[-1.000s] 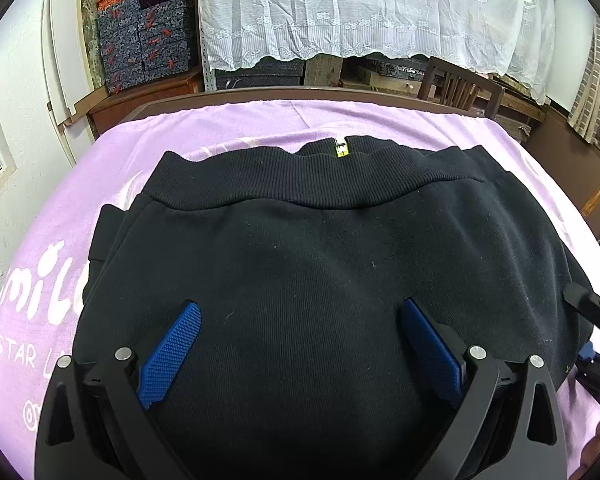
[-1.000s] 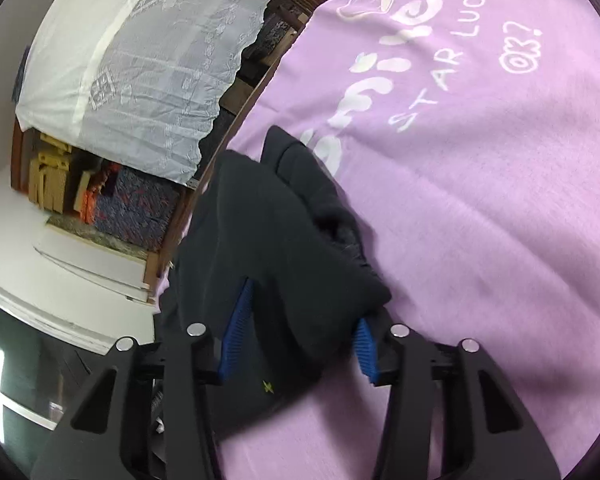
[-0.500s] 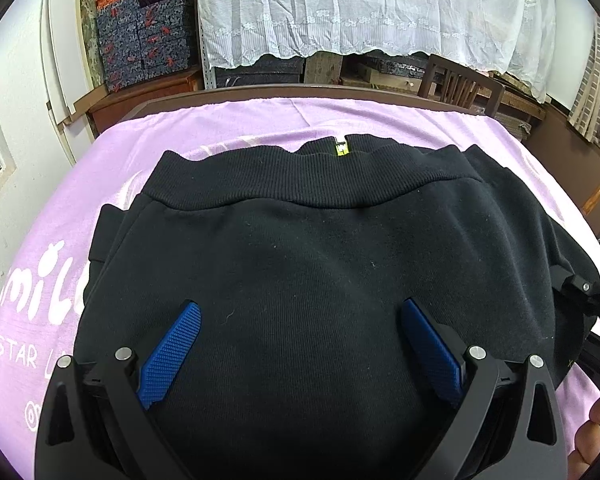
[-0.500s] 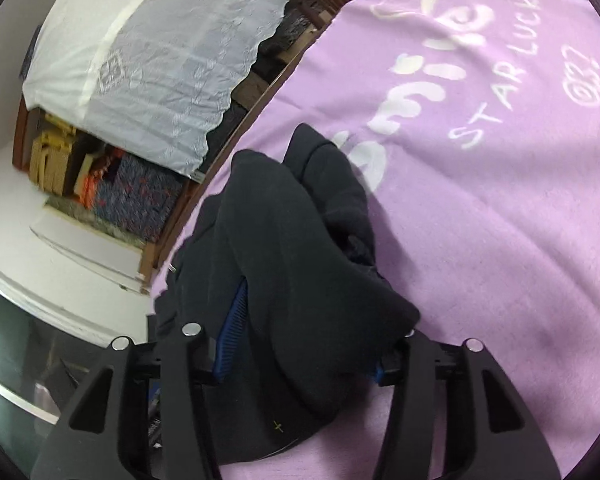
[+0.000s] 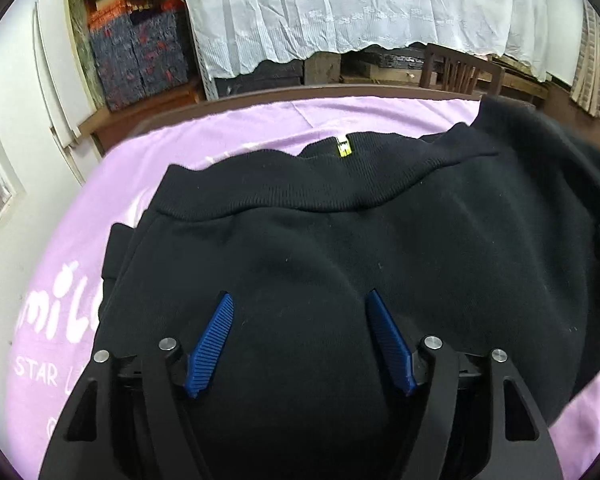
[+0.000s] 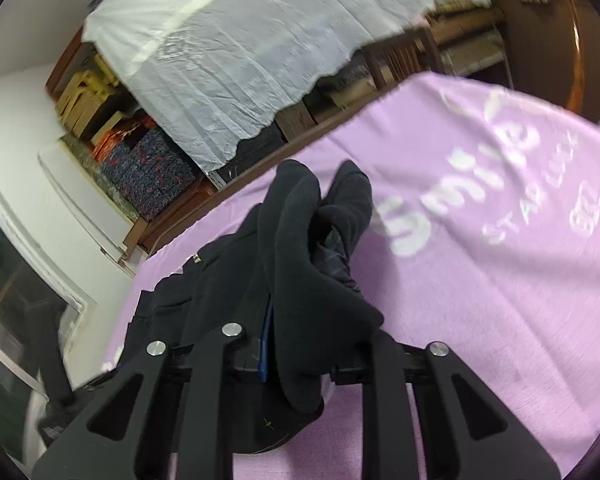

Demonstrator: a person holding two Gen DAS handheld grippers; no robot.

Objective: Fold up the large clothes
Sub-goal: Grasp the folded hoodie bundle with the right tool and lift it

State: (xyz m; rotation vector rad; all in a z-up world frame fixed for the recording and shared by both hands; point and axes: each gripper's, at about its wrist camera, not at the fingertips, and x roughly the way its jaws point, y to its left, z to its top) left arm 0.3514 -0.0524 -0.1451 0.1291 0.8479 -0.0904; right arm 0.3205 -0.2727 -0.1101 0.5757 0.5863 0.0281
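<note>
Left wrist view: the left gripper [image 5: 300, 340] points steeply down over the black sweatshirt [image 5: 340, 248] spread on the lilac sheet [image 5: 228, 132], its jaws having just been closing to a middling gap with cloth between them but not clearly pinched. In the right wrist view the right gripper [image 6: 300, 354], rolled and higher than a second ago, has just been closing its jaws, now clamped on a bunched fold of the sweatshirt, lifted off the sheet.
</note>
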